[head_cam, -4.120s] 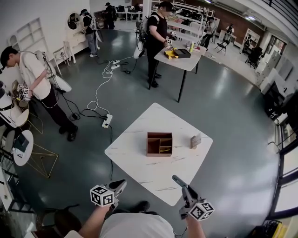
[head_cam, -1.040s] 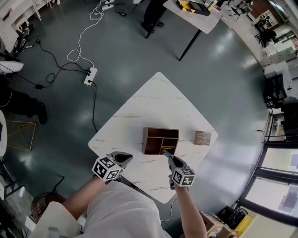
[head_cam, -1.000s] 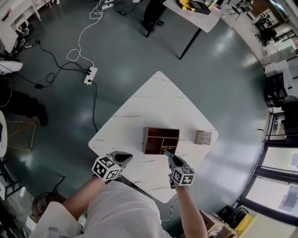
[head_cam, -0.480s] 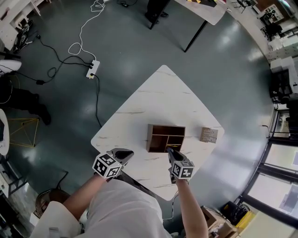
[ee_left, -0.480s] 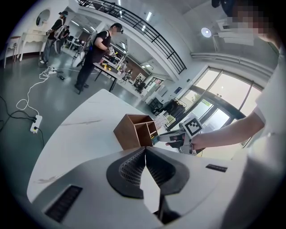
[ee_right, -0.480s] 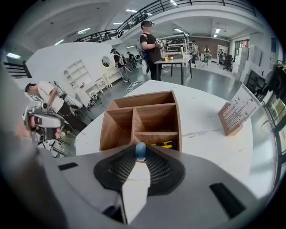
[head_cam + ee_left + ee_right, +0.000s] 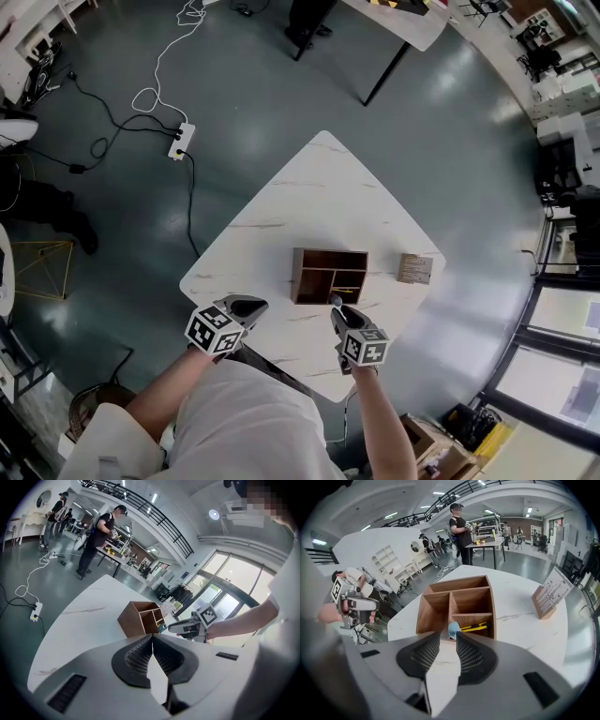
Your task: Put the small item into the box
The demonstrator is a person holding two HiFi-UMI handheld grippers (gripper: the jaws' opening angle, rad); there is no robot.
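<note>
A small pale-blue item (image 7: 453, 629) is pinched at the tips of my right gripper (image 7: 449, 635), which is shut on it. The tips hang just at the near wall of the wooden box (image 7: 459, 603), an open box with three compartments; a yellow item (image 7: 474, 626) lies in the near right one. In the head view the right gripper (image 7: 335, 302) touches the near edge of the box (image 7: 329, 276). My left gripper (image 7: 253, 306) hovers over the table's near left part, jaws shut on nothing (image 7: 151, 639). From there I see the box (image 7: 140, 617) and the right gripper (image 7: 190, 626).
The white marble table (image 7: 309, 202) stands corner-on over a grey floor. A small card stand (image 7: 413, 268) sits right of the box. Cables and a power strip (image 7: 178, 141) lie on the floor at the left. People stand at a far table (image 7: 485, 541).
Since four seconds ago the person has come up to the table and both grippers have moved over its near edge. Over the last second the right gripper has stayed at the box's near wall.
</note>
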